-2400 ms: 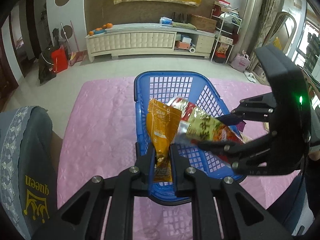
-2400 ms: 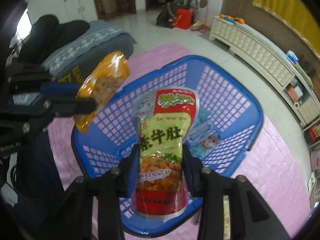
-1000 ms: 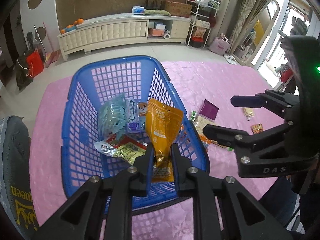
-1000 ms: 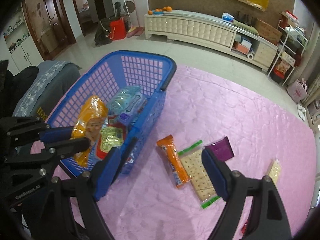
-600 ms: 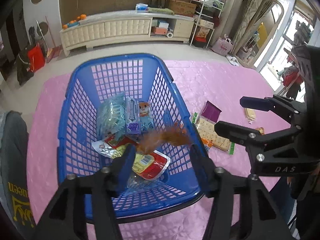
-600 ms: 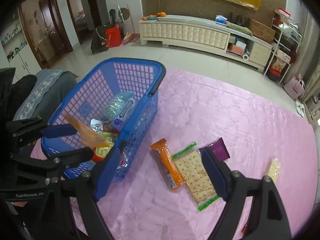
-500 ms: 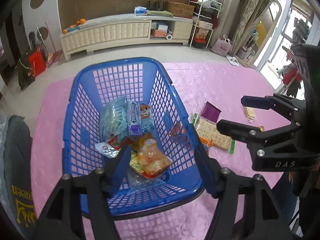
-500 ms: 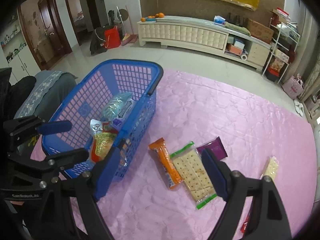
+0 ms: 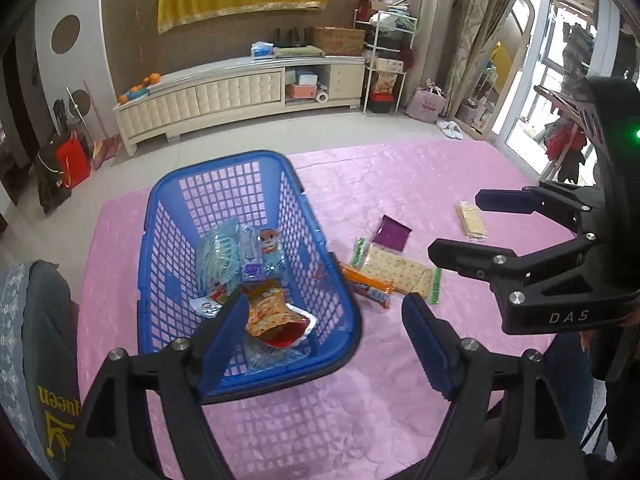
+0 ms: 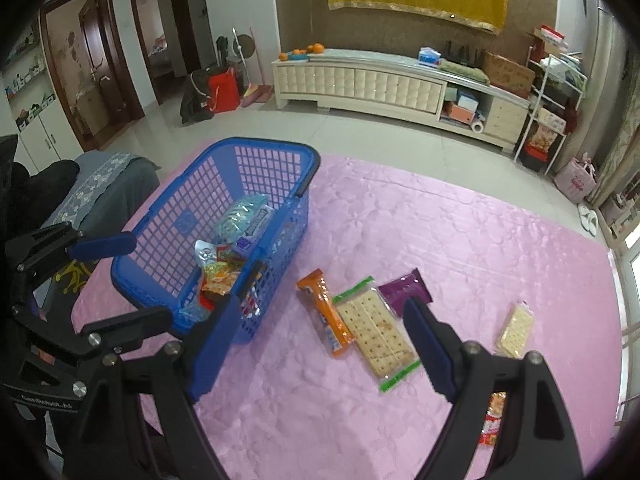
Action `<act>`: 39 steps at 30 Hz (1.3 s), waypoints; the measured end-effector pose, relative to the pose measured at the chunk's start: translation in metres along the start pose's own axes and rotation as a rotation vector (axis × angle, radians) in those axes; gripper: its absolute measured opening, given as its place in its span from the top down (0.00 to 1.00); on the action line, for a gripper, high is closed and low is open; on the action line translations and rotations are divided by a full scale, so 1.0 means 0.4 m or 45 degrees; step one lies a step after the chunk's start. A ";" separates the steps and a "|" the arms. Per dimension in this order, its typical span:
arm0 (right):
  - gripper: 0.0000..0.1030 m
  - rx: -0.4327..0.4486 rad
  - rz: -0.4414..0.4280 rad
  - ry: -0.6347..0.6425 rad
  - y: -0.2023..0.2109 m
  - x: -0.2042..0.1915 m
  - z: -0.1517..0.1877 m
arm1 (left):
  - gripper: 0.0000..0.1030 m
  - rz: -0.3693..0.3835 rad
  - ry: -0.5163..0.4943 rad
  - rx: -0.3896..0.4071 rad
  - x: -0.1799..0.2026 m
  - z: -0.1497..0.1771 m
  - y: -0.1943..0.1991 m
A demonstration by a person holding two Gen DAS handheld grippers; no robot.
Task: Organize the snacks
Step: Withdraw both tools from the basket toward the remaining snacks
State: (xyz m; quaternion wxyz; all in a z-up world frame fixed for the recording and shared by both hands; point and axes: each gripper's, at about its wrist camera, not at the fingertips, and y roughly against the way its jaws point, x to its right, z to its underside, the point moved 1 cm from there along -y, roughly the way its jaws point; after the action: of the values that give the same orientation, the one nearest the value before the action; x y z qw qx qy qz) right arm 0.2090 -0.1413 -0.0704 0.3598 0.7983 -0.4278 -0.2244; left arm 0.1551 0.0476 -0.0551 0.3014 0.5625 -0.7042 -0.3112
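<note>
In the right wrist view, the left gripper [image 10: 114, 280] sits at nine o'clock, fingers wide and empty. The blue basket [image 10: 208, 184] at ten o'clock holds several snack packs. On the pink tabletop [image 10: 460, 240] at centre lie an orange bar [image 10: 326, 312], a cracker sleeve [image 10: 376, 330] touching a purple packet [image 10: 406, 290], and a small cracker pack [image 10: 516, 330] toward three o'clock. The right gripper [image 10: 320, 344] at six o'clock is wide, empty.

left claw [image 9: 324, 336] spread, empty | blue basket [image 9: 160, 220] holds snack packs | cracker pack [image 9: 400, 270] on pink mat [image 9: 400, 184]
</note>
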 end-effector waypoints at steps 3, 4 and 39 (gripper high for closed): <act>0.16 0.012 0.015 -0.013 0.025 0.019 0.013 | 0.24 0.012 -0.009 0.004 0.026 -0.004 0.006; 0.16 0.015 0.021 -0.018 0.034 0.028 0.019 | 0.24 0.016 -0.016 0.008 0.037 -0.006 0.007; 0.16 -0.244 0.172 -0.402 -0.007 0.459 0.275 | 0.23 0.047 0.099 -0.338 0.283 -0.001 -0.276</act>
State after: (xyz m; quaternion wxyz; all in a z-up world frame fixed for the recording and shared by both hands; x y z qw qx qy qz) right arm 0.2353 -0.3373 -0.1523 0.3769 0.6847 -0.5082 -0.3618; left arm 0.2012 -0.0825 -0.1323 0.4056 0.5164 -0.6548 -0.3741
